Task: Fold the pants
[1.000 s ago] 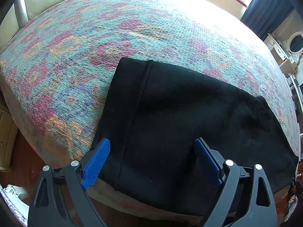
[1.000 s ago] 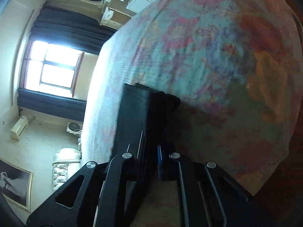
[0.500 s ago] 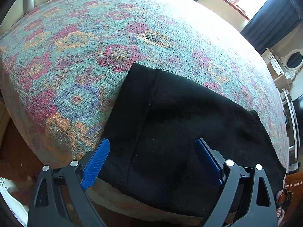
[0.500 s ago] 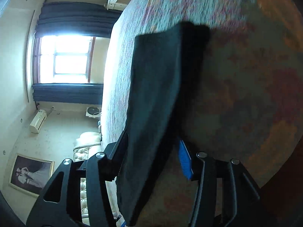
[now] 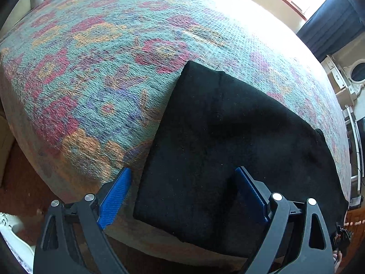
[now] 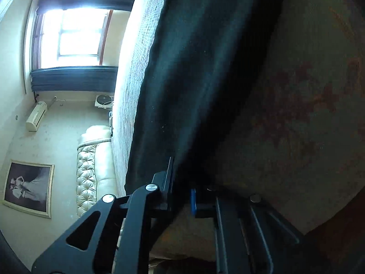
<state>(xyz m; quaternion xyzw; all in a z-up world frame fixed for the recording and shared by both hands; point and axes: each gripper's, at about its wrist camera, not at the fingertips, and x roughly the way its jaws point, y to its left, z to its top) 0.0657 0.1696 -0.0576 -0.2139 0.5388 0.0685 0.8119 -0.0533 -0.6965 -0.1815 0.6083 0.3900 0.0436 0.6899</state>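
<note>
Black pants (image 5: 228,141) lie folded in a flat rectangle near the front edge of a bed with a patterned cover (image 5: 102,68). My left gripper (image 5: 182,194) is open, its blue pads on either side of the pants' near left corner, just above the cloth. In the right wrist view the pants (image 6: 205,68) fill the middle, seen edge-on and lifted. My right gripper (image 6: 182,194) is shut on the pants' edge, the cloth pinched between the pads.
The bed's front edge drops to a brown floor (image 5: 20,182). A window with dark curtains (image 6: 73,32), a tufted cream headboard (image 6: 91,164) and a framed picture (image 6: 27,187) stand beyond the bed. White furniture (image 5: 349,80) is at the far right.
The right gripper opened wider, then closed on the pants' edge, now much nearer the cloth. The left gripper shifted left and stayed open; the pants sit further right in its view.
</note>
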